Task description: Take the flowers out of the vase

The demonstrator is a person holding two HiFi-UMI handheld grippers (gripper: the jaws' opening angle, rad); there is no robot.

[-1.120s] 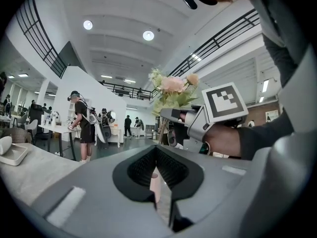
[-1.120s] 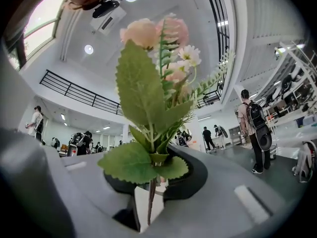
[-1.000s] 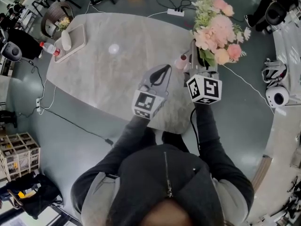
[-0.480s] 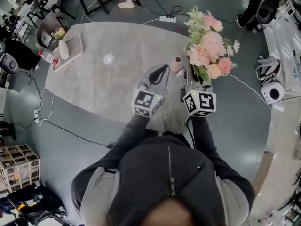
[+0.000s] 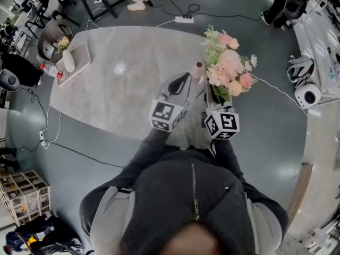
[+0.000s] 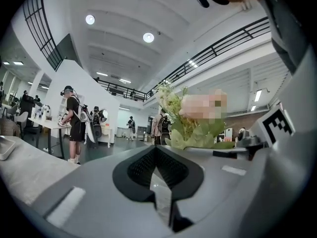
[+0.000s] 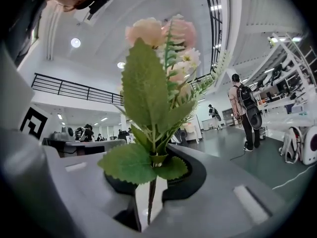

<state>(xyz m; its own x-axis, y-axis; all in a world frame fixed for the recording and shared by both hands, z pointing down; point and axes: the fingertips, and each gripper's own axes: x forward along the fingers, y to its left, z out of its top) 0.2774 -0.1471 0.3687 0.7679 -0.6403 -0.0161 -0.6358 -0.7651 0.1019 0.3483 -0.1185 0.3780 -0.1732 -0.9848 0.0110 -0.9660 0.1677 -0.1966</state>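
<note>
A bunch of pink and peach flowers (image 5: 226,70) with green leaves hangs over the right edge of the round grey table (image 5: 117,100). My right gripper (image 5: 212,95) is shut on their stems and its jaws are still closing. In the right gripper view a thin stem and broad leaves (image 7: 148,98) rise from between the jaws of this gripper (image 7: 151,182). A small pink vase (image 5: 198,69) stands on the table, apart from the flowers. My left gripper (image 5: 183,81) is just left of the vase, shut and holding nothing (image 6: 157,175). Past it, the flowers (image 6: 190,125) show on the right.
A tray (image 5: 78,57) with a white object and a bottle beside it sits at the table's far left. A power strip (image 5: 184,19) and cables lie on the floor beyond. White round devices (image 5: 308,94) sit at the right. People stand in the hall.
My right gripper has come down and nearer to the person with the flowers in it. The left gripper has stayed put beside the vase.
</note>
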